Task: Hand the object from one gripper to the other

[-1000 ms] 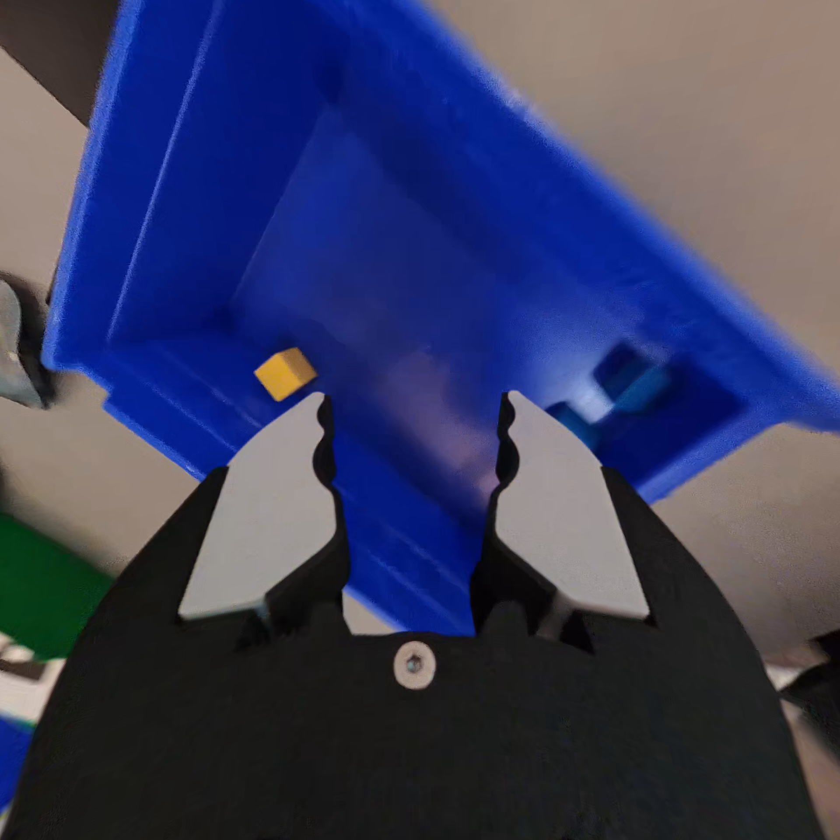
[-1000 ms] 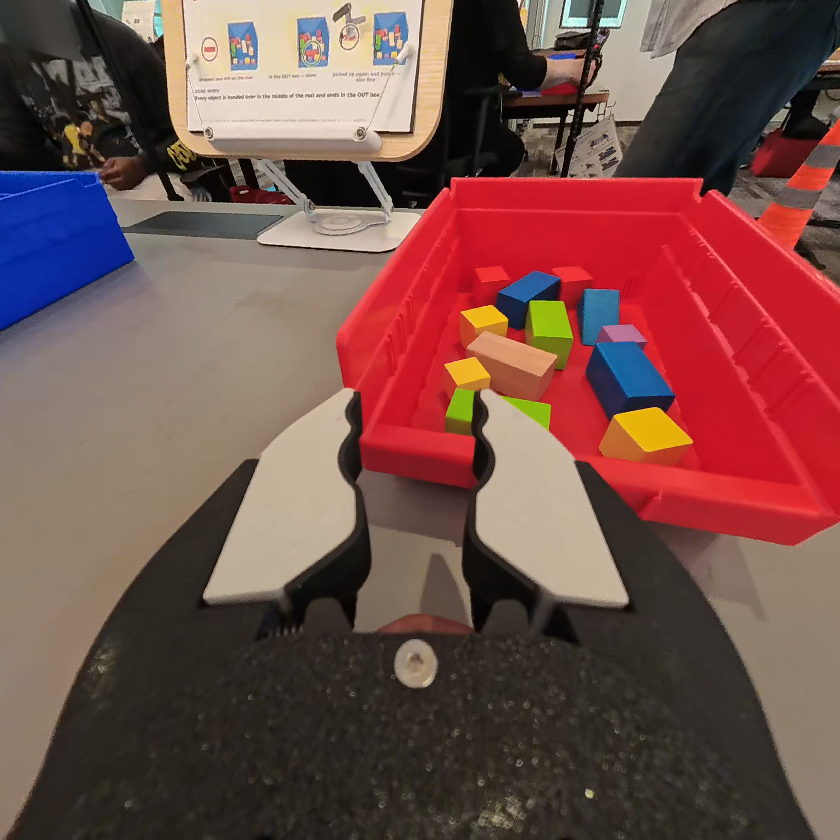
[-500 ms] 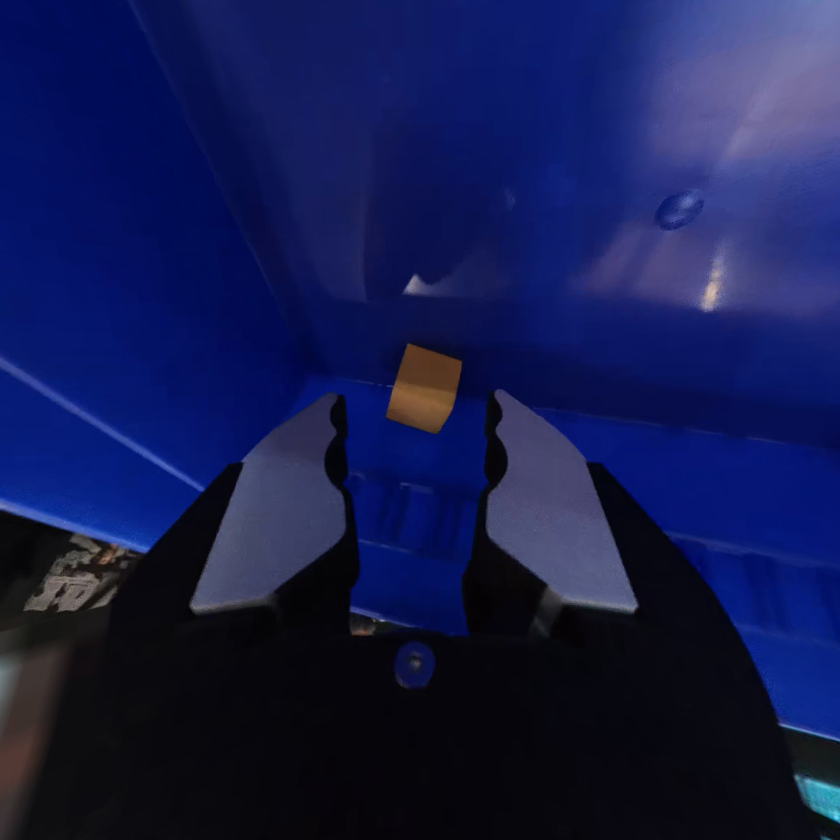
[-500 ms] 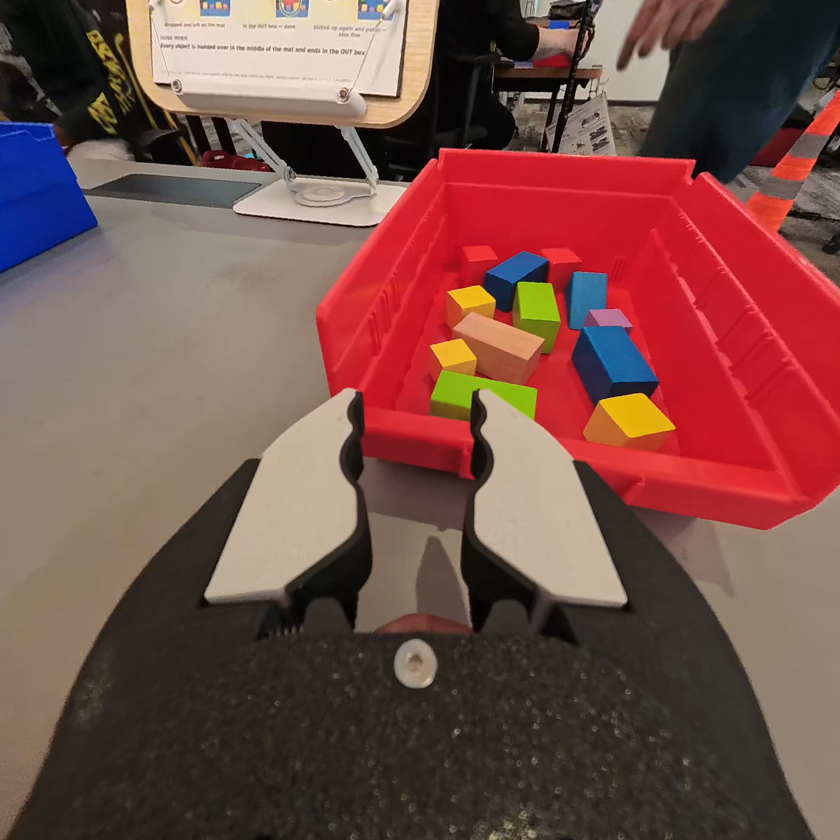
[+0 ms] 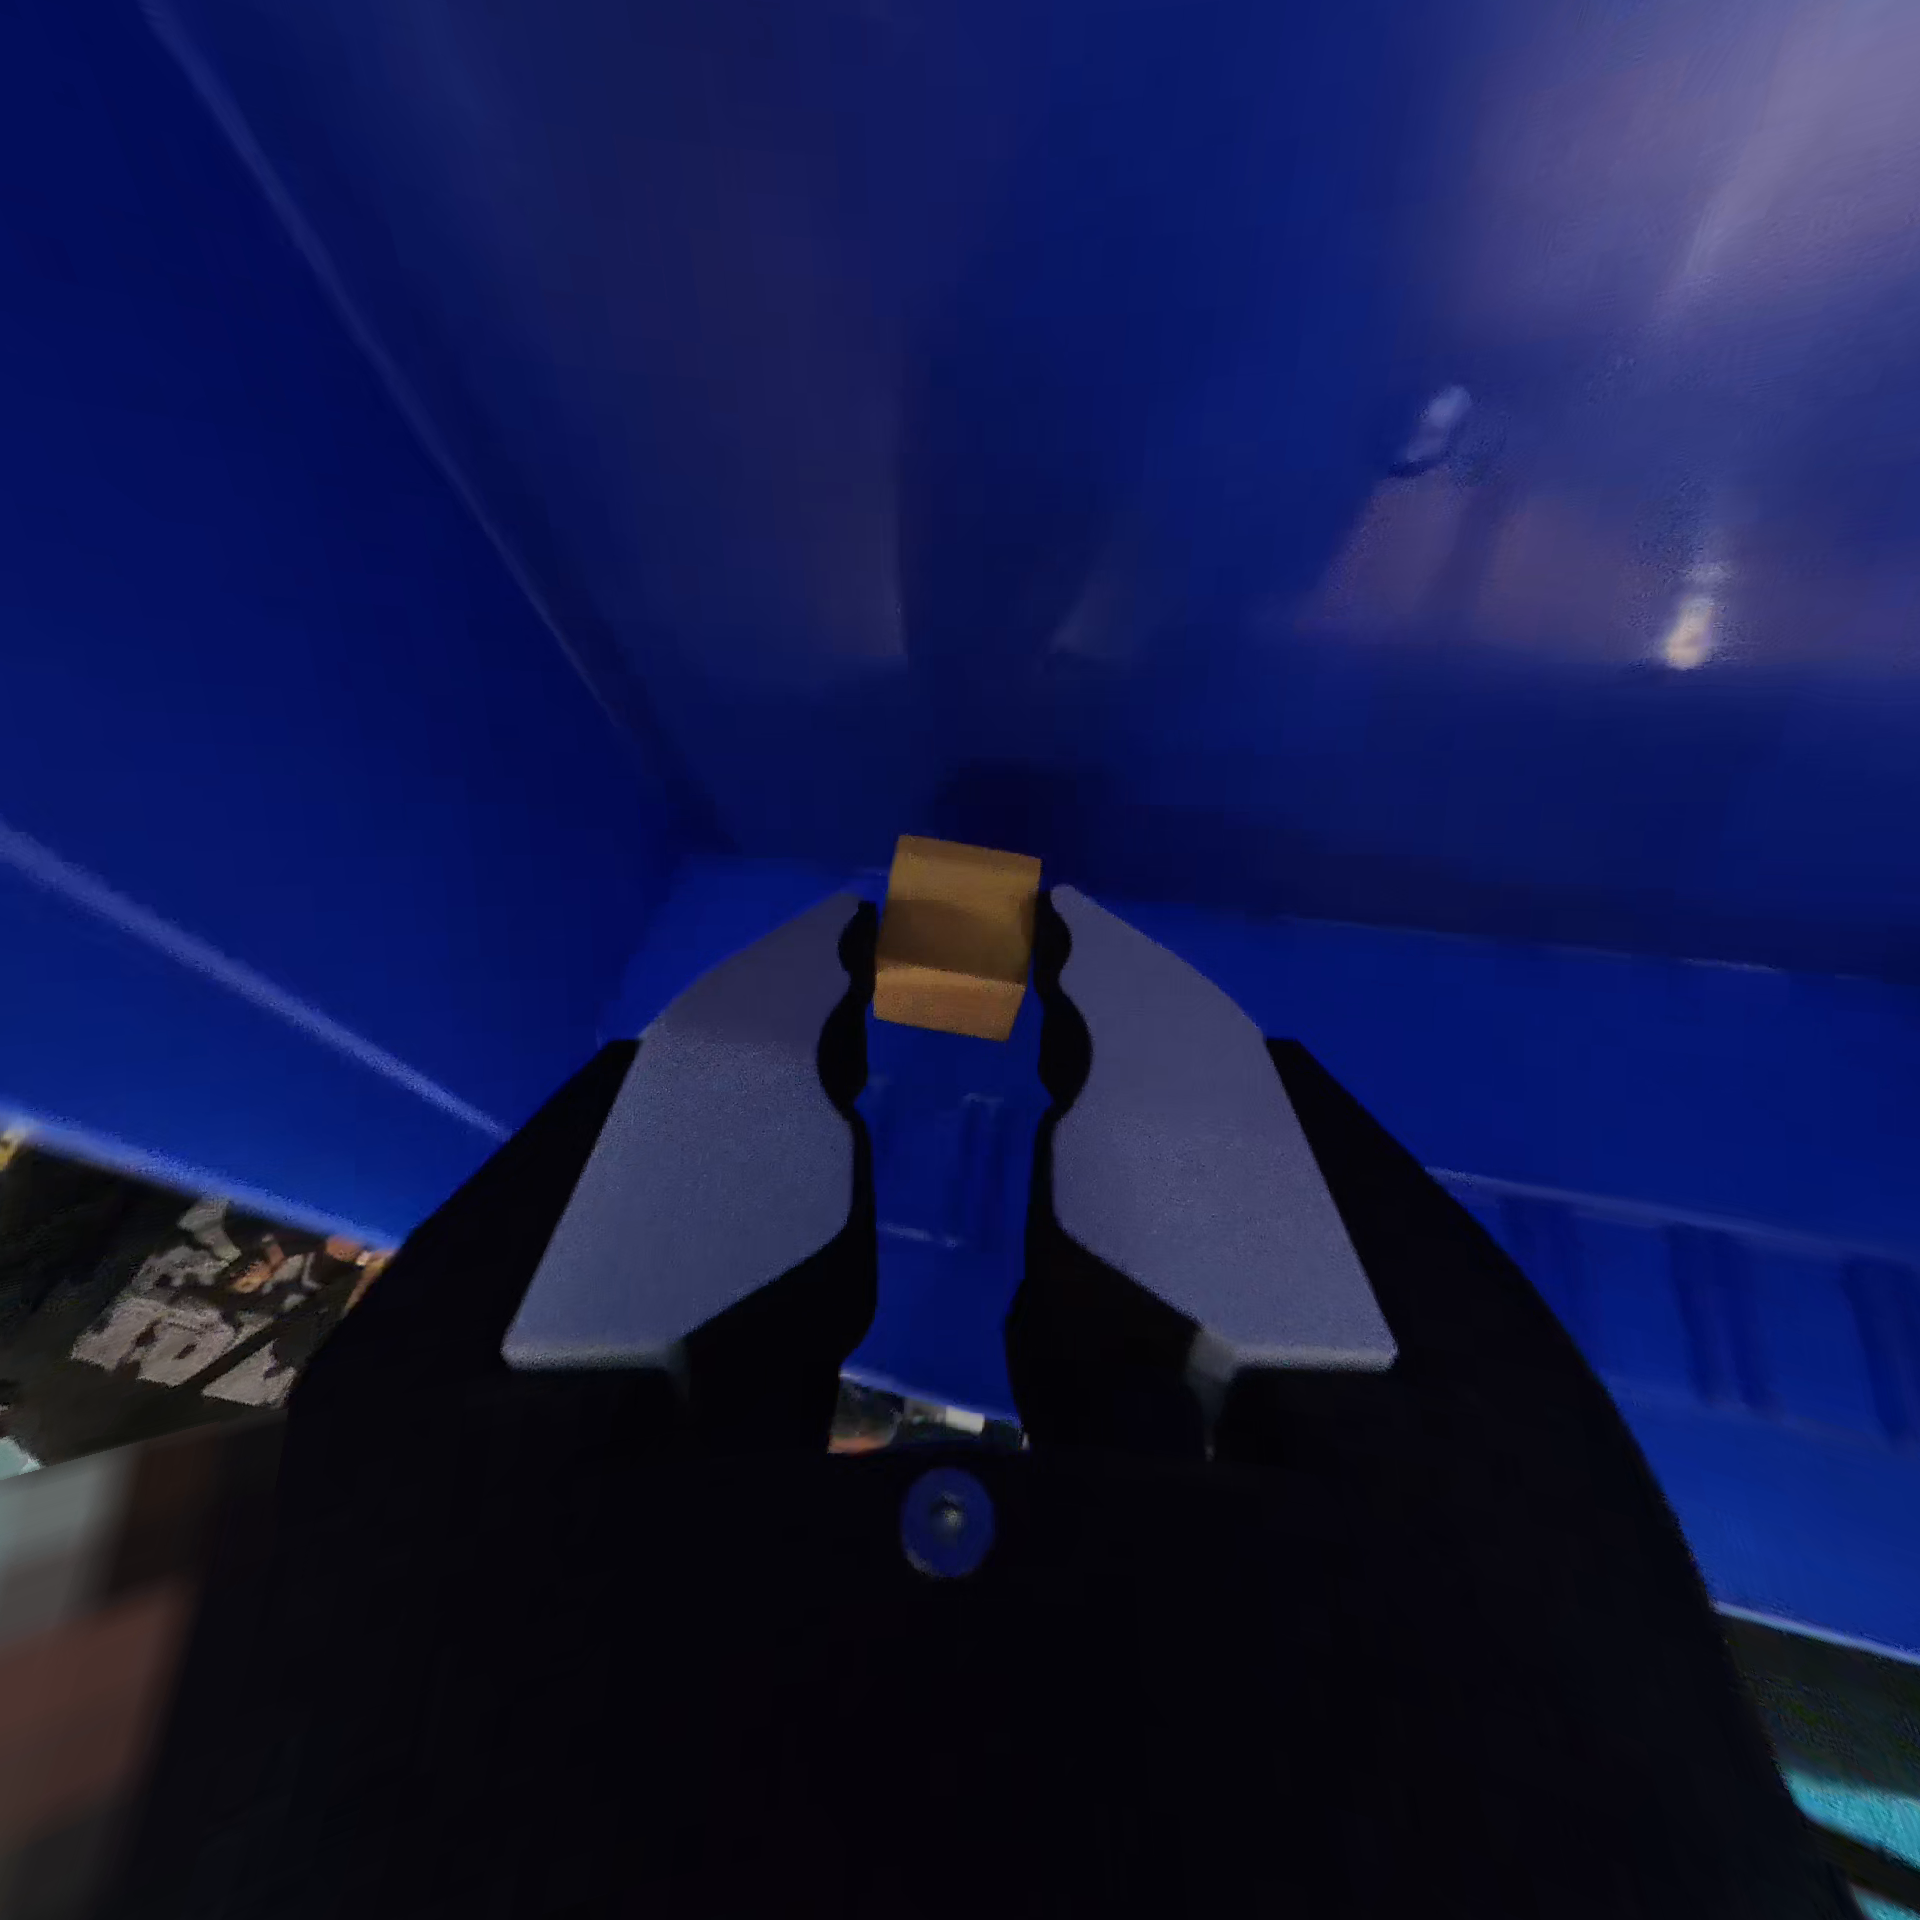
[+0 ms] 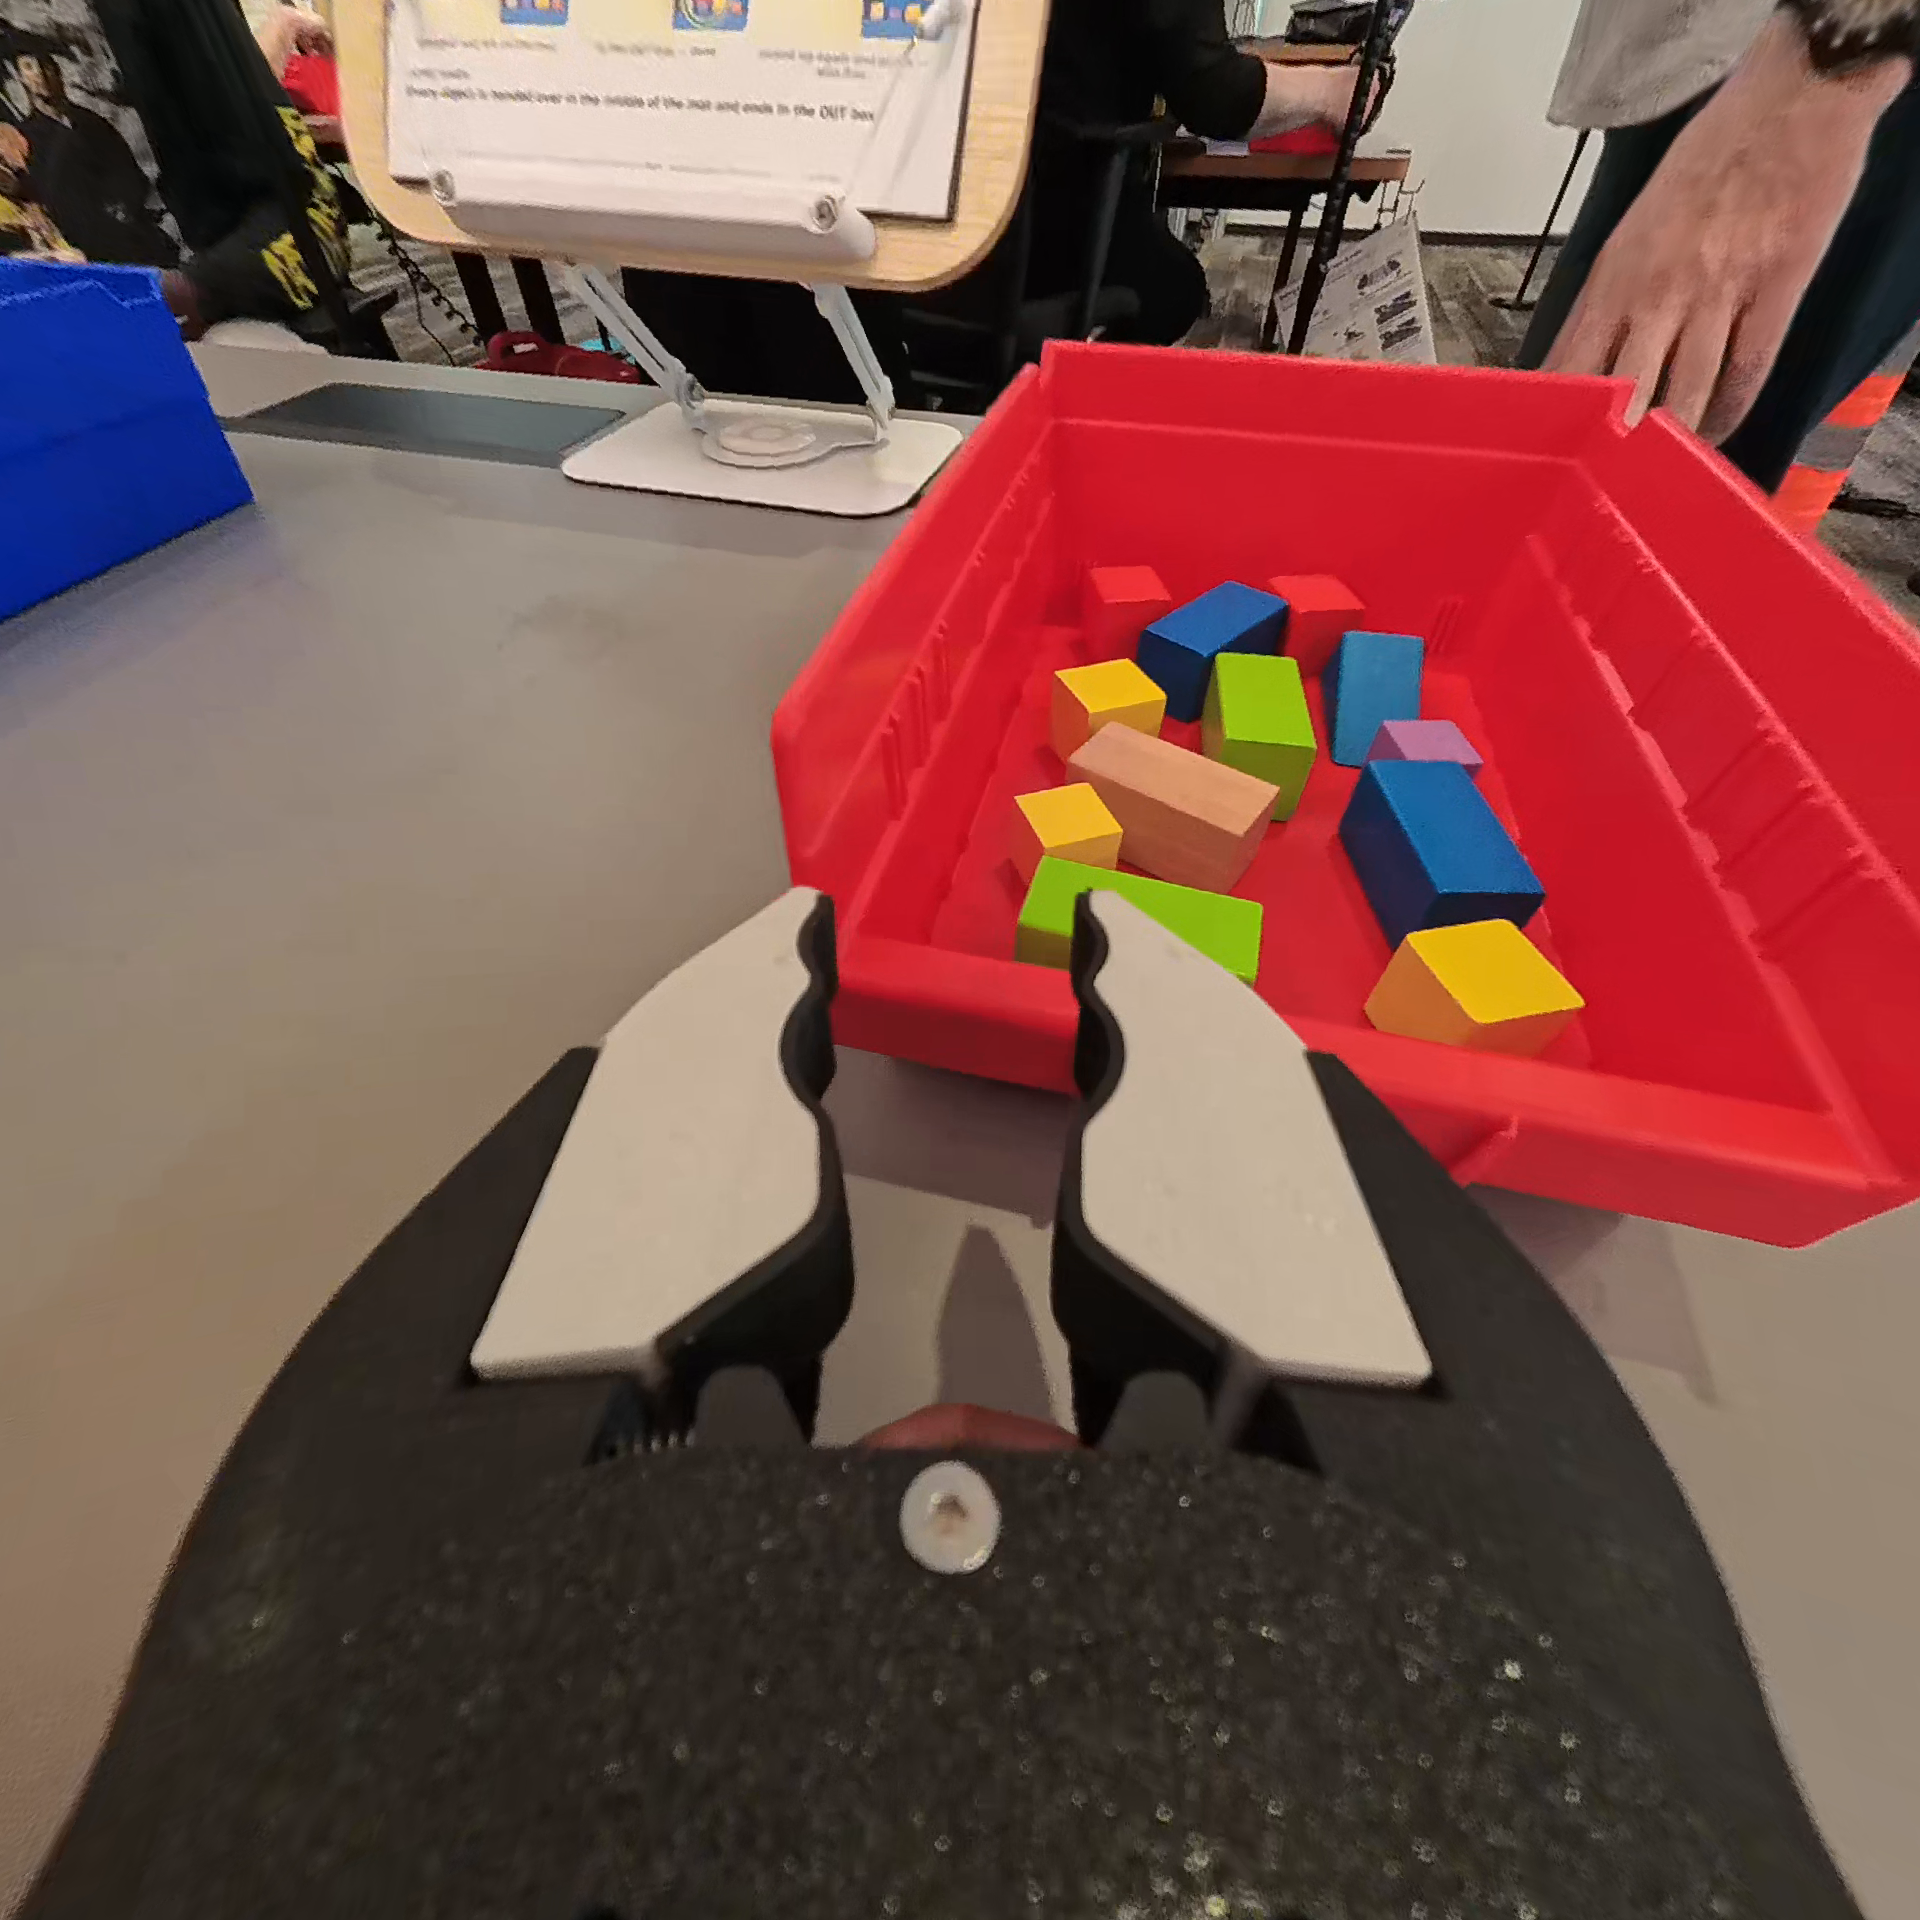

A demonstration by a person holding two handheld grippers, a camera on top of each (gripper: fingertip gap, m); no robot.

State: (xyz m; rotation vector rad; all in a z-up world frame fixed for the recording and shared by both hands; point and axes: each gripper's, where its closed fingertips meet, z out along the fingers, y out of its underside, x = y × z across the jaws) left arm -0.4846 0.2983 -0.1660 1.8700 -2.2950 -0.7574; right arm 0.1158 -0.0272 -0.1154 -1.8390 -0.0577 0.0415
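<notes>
The grey tabletop point(image 6: 364, 831) fills the left and middle of the right wrist view, smooth and matte. On it, at the right of the frame, sits a big red bin point(image 6: 1039, 1029) of glossy ribbed plastic, holding a scatter of painted blocks: blue, green, yellow, red, purple and one long bare-wood piece point(image 6: 1174, 805). A blue bin point(image 6: 94, 436) shows at the far left edge, and a wooden board on a white stand point(image 6: 769, 447) holds a sheet at the top of the frame. A person's hand point(image 6: 1714, 260) hangs near the red bin's far corner, upper right.

The left wrist view is almost all blue bin point(image 5: 416, 520), seen from inside: slick, dim walls meeting at a corner near the middle of the frame.

The right gripper point(image 6: 951, 940) hangs over the tabletop just in front of the red bin's near wall, jaws apart with nothing between them.

The left gripper point(image 5: 956, 925) is down in the blue bin, and its jaws are drawn in on the small yellow block point(image 5: 958, 935), which sits right at the tips in the centre of the frame. It looks like a near-cube, so no long axis to speak of, with flat painted faces meeting the wavy inner edges of the jaws. Both sides appear to touch, though the blur leaves the firmness of the grip unclear.

The left side is plainly the one nearer the block; I'd say the pick is the step in hand, with the lift and pass to the waiting right gripper yet to come.
</notes>
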